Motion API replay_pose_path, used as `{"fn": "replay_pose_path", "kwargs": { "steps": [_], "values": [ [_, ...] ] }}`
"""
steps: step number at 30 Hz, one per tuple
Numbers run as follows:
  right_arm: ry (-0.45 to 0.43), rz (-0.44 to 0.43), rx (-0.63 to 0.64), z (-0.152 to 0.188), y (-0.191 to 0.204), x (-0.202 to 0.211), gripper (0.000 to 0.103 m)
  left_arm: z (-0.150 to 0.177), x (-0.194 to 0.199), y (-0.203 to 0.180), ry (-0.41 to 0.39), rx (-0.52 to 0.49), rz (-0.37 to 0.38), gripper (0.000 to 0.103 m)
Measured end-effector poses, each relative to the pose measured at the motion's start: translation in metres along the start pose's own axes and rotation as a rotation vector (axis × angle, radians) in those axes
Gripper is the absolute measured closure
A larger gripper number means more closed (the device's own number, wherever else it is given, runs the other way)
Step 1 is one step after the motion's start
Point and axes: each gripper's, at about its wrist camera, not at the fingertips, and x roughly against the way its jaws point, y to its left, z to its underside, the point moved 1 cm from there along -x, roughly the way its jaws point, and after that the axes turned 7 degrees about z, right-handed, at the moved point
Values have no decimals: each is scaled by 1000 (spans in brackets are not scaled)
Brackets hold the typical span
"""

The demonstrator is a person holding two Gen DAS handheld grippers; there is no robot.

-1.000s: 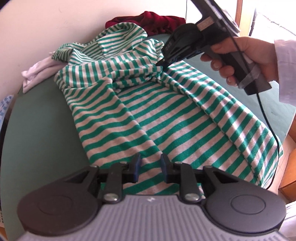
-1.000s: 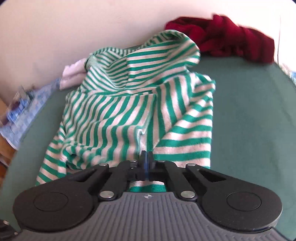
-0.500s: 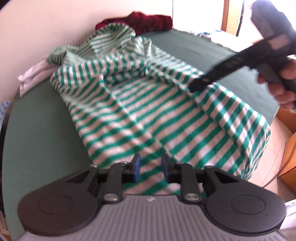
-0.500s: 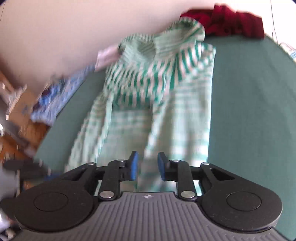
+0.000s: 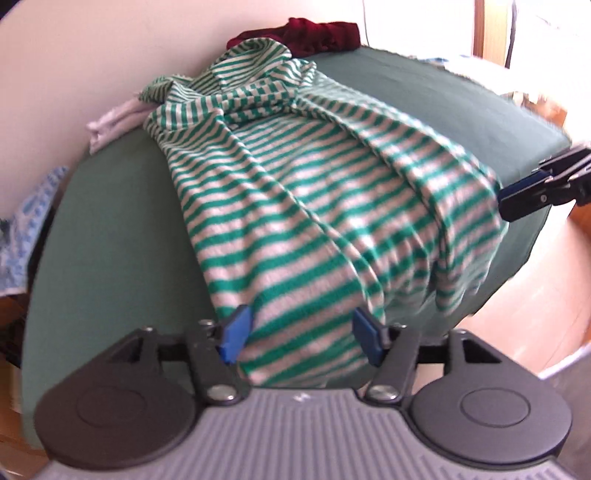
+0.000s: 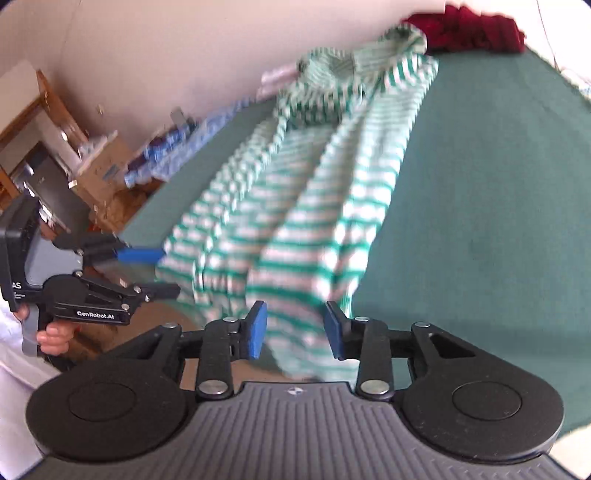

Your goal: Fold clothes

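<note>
While the green-and-white striped shirt (image 5: 325, 206) lies long on the green table (image 5: 110, 229), its bottom end hanging off, no neat fold shows yet. Both the left gripper (image 5: 301, 336) and right gripper (image 6: 295, 328) are opening, holding nothing.

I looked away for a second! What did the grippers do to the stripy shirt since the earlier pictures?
The right hand-held gripper let go of the fold it pinched up by the collar and came back to the near hem of the striped shirt. Both it and the left hand-held gripper are opening, hem cloth between the pads, unpinched. The red clothes stayed put.
</note>
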Motion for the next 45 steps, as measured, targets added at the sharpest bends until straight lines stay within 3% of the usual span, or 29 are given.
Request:
{"fn": "replay_pose_path", "kwargs": {
  "steps": [2,3,5,9,11,14,18,23,27,30,33,36,39,40,43,45],
  "values": [
    [89,27,34,16,-1,-10,67,15,-3,-9,51,1,23,43],
    [90,62,52,23,-2,-11,67,22,-4,-12,75,10,35,51],
    [96,99,53,30,-7,-12,66,35,-3,-11,101,27,30,52],
    [61,84,78,24,-14,-14,62,50,0,7,99,29,-25,51],
    [51,76,116,20,-16,-20,55,51,-9,12,85,-50,-26,50],
    [74,50,184,20,-18,-33,55,53,-23,20,65,-168,-28,47],
    [76,46,235,22,-18,-43,55,50,-37,25,66,-279,44,48],
    [48,45,200,19,-24,-46,55,35,-43,31,78,-250,162,48],
    [24,-19,212,14,-16,-47,55,31,-47,30,75,-210,215,45],
    [50,-49,275,16,-10,-54,55,29,-51,31,73,-175,232,50],
    [62,-63,285,19,-11,-56,56,30,-53,31,65,-174,217,69],
    [74,-80,296,23,-11,-56,56,32,-56,34,96,-116,236,70],
    [90,-91,299,25,-11,-58,66,37,-54,29,79,-108,232,70],
    [98,-97,292,25,-12,-59,77,38,-54,27,67,-109,223,70],
    [111,-97,289,30,-14,-60,78,43,-57,19,52,-106,209,64],
    [116,-89,303,31,-14,-58,88,45,-59,13,55,-121,189,63]
  ]
}}
